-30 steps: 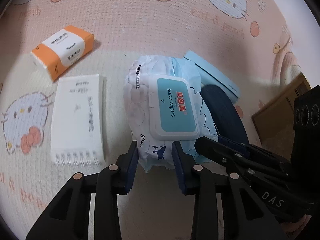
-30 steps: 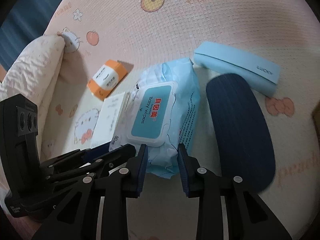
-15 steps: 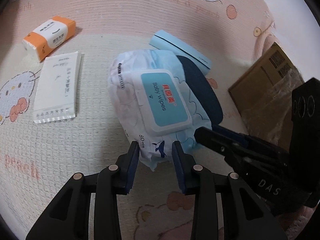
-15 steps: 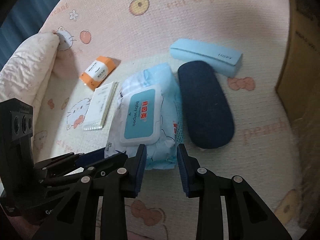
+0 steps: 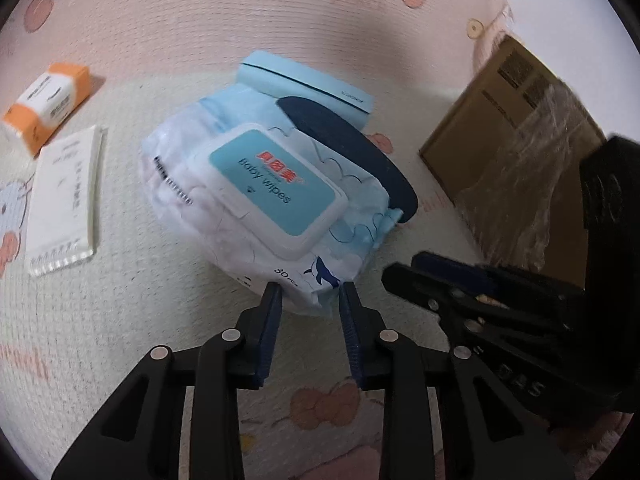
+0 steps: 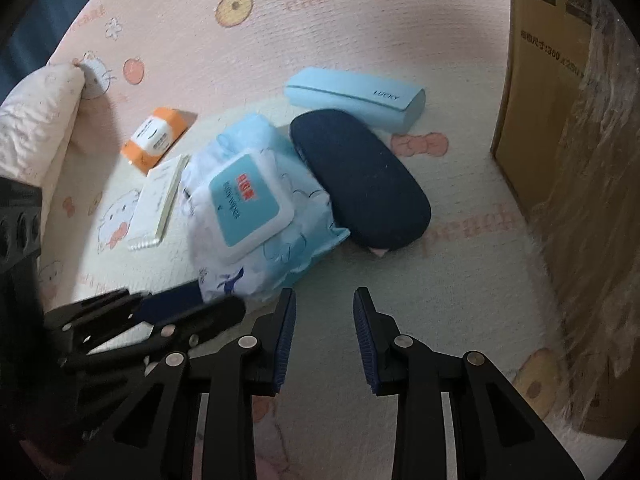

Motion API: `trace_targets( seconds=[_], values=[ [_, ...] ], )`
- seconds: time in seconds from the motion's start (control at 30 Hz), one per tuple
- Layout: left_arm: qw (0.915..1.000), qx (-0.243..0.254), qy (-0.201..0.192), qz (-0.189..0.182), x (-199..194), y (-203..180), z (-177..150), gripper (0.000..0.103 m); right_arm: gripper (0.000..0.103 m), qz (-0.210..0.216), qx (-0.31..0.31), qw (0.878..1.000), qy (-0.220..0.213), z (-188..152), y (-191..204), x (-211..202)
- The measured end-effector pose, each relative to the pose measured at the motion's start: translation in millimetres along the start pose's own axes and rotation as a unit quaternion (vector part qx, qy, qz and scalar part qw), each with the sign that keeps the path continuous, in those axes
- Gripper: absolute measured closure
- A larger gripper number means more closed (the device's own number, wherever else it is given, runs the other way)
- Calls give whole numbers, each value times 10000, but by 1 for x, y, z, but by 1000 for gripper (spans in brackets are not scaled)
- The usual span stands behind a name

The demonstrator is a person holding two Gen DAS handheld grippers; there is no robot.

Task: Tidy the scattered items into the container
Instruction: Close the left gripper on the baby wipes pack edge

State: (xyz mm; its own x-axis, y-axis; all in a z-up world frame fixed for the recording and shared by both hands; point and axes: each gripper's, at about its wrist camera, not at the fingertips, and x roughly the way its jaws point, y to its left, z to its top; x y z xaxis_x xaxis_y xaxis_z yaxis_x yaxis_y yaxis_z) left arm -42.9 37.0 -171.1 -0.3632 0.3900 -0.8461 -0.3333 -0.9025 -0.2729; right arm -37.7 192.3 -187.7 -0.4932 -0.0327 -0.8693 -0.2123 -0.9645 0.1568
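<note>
A blue and white baby wipes pack [image 5: 264, 204] is lifted off the mat and tilted. My left gripper [image 5: 310, 292] is shut on its near edge; the pack also shows in the right wrist view [image 6: 256, 216]. My right gripper [image 6: 325, 300] is open and empty, just right of the pack and not touching it. A dark blue glasses case [image 6: 360, 184] and a light blue case [image 6: 356, 98] lie on the mat behind the pack. The cardboard box [image 6: 560, 120] stands at the right.
An orange tissue pack [image 5: 48, 100] and a flat white packet [image 5: 64, 200] lie on the mat at the left. A cream pillow [image 6: 36, 120] lies at the far left. The patterned play mat [image 5: 120, 320] covers the floor.
The pack has been lifted and carried toward the box on the right. My right gripper, which gripped the pack's edge before, has let go and now stands apart from it.
</note>
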Motion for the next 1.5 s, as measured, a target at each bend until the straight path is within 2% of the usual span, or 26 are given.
trace_targets(
  seconds=[0.17, 0.3, 0.37, 0.43, 0.53, 0.6, 0.73, 0.8, 0.83, 0.87, 1.03, 1.13, 1.3, 1.5],
  values=[
    [9999, -37, 160, 19, -6, 6, 6, 70, 75, 246, 195, 9995, 3, 8, -3, -2],
    [9982, 265, -202, 492, -29, 10, 16, 61, 75, 310, 140, 9994, 25, 7, 4, -6],
    [9971, 338, -446, 509, -35, 16, 28, 47, 72, 412, 128, 9991, 19, 6, 8, -8],
    [9947, 362, -681, 687, -36, 27, 47, 45, 62, 349, 96, 9993, 21, 5, 12, -6],
    [9901, 615, -701, 1045, -22, 42, 75, 45, 59, 380, 145, 9991, 86, 4, 11, -1],
    [9902, 700, -630, 1027, -14, 50, 88, 45, 59, 472, 314, 9983, 113, 5, 8, 2],
    [9951, 472, -307, 815, 6, 74, 107, 45, 59, 488, 602, 9968, 185, 11, 1, 12],
    [9972, 410, -149, 613, 13, 81, 110, 49, 61, 528, 669, 9963, 119, 16, 0, 13],
    [9982, 395, -64, 439, 15, 83, 108, 60, 63, 551, 669, 9962, 61, 19, 0, 13],
    [9989, 351, 59, 304, 19, 84, 106, 67, 67, 546, 617, 9966, 22, 23, 2, 13],
    [9958, 691, 11, 602, 14, 72, 87, 70, 68, 171, 179, 9997, 42, 39, 10, 22],
    [9950, 782, 61, 621, 7, 67, 72, 70, 68, 113, -17, 9999, 2, 51, 10, 28],
    [9977, 506, 211, 387, -9, 65, 34, 70, 68, 253, -250, 9993, 87, 70, 10, 36],
    [9970, 448, 147, 609, -17, 53, 17, 70, 65, 143, -439, 9987, 221, 59, 17, 29]
  ],
)
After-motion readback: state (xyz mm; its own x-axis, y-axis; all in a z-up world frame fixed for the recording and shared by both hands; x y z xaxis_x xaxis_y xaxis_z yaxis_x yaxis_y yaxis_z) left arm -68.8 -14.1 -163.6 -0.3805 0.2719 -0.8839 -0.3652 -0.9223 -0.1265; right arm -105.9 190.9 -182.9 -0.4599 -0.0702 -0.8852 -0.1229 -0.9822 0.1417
